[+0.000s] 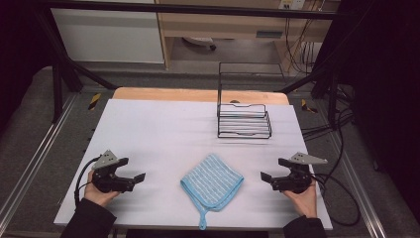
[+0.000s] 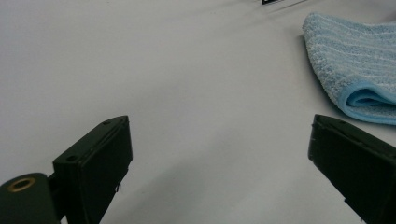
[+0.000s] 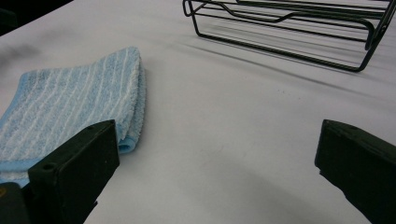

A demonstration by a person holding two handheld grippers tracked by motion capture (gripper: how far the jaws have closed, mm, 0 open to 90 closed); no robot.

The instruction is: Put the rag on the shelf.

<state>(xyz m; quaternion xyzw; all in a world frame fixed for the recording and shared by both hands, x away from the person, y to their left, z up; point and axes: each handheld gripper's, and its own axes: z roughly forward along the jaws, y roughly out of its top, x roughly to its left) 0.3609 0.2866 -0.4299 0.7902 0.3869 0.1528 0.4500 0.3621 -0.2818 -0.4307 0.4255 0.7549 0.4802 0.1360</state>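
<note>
Blue-striped folded terry cloth (image 1: 212, 180) near the tabletop's front edge looks soft, light and floppy; take a folded edge, as left gripper (image 1: 140, 177) and right gripper (image 1: 264, 176) gape empty beside it.

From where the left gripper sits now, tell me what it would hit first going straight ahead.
Probably the folded blue cloth: the left gripper, jaws open, points across bare table toward its near edge, though it might just skim past.

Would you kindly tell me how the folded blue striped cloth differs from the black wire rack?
The folded blue striped cloth is soft and lies flat near the table's front edge; the black wire rack is rigid, open-framed and stands taller farther back. Both rest untouched on the white table.
</note>
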